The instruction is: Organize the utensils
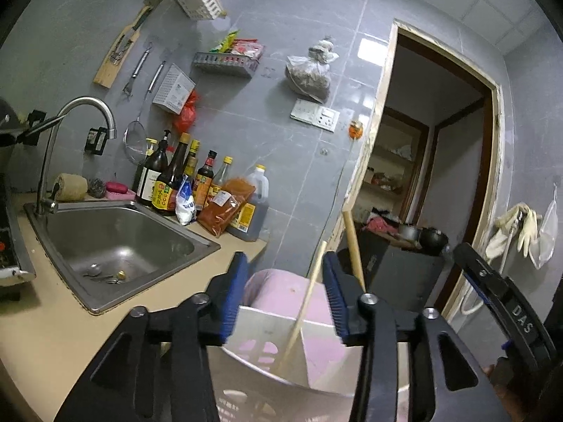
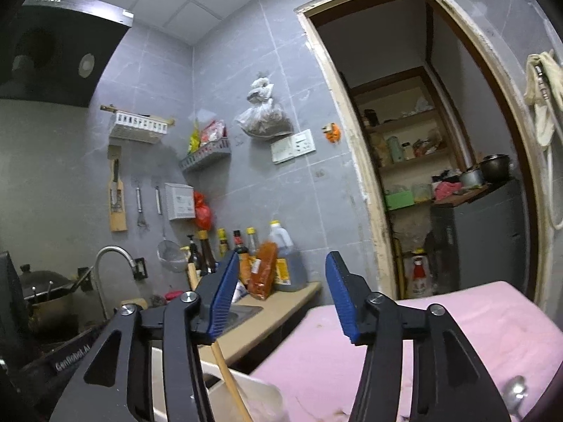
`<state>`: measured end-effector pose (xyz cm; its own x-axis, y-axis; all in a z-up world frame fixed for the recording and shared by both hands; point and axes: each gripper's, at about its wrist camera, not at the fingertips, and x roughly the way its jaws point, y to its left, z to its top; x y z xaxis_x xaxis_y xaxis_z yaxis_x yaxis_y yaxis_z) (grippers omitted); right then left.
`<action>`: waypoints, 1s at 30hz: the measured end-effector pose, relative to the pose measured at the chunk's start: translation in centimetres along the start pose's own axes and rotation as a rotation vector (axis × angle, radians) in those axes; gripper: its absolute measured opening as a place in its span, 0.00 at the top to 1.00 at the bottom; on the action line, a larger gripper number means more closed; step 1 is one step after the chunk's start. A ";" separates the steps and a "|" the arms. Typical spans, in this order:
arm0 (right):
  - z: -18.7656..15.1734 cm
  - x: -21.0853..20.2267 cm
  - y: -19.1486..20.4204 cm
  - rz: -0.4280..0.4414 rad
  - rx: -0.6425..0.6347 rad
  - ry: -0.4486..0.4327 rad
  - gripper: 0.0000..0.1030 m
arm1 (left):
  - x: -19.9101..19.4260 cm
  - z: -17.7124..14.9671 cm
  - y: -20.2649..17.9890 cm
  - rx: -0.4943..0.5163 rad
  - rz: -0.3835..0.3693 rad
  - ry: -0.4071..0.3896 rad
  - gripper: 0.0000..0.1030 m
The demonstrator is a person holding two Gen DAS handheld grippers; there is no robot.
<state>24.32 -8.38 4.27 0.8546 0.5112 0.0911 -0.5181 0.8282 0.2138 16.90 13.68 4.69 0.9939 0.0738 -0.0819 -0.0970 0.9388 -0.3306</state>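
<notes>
Now two wooden chopsticks (image 1: 305, 311) stand tilted in a white holder (image 1: 267, 330), which is below and between the fingers of the left gripper (image 1: 285, 299). One chopstick leans left through the gap; the second one (image 1: 353, 246) rises behind the right finger. The blue pads (image 1: 234, 295) of this gripper are half apart and touch nothing, so no stick is held. The holder stands beside a pink cloth (image 1: 278, 288).

In the right wrist view, the right gripper (image 2: 281, 297) is also half apart and empty; one chopstick (image 2: 228, 379) passes under its left finger, and I cannot tell whether they touch. The pink cloth (image 2: 440, 334) covers a surface below it, and one metal spoon (image 2: 515, 392) lies on it at the right lower edge.

Further left is one steel sink (image 1: 116, 242) with one tap (image 1: 70, 140), and a group of sauce bottles (image 1: 176, 179) stands on the counter (image 1: 52, 323) behind it.
</notes>
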 end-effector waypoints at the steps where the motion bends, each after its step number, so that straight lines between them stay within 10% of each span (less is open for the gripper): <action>1: 0.2 -0.7 -0.4 -0.022 0.002 0.007 0.39 | -0.3 0.1 -0.4 0.011 -0.008 0.009 0.54; 9: 1.1 -6.4 -4.0 -0.134 0.020 0.031 0.00 | -2.4 -0.9 -5.3 0.170 -0.090 0.078 0.17; 30: -0.1 -14.9 -15.5 -0.344 -0.113 0.422 0.00 | 1.5 -10.3 -17.5 0.396 -0.344 0.503 0.12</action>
<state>19.63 -28.80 -0.50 0.8996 0.2354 -0.3678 -0.2319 0.9712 0.0543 19.52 -6.14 0.71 0.8108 -0.3220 -0.4888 0.3379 0.9394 -0.0584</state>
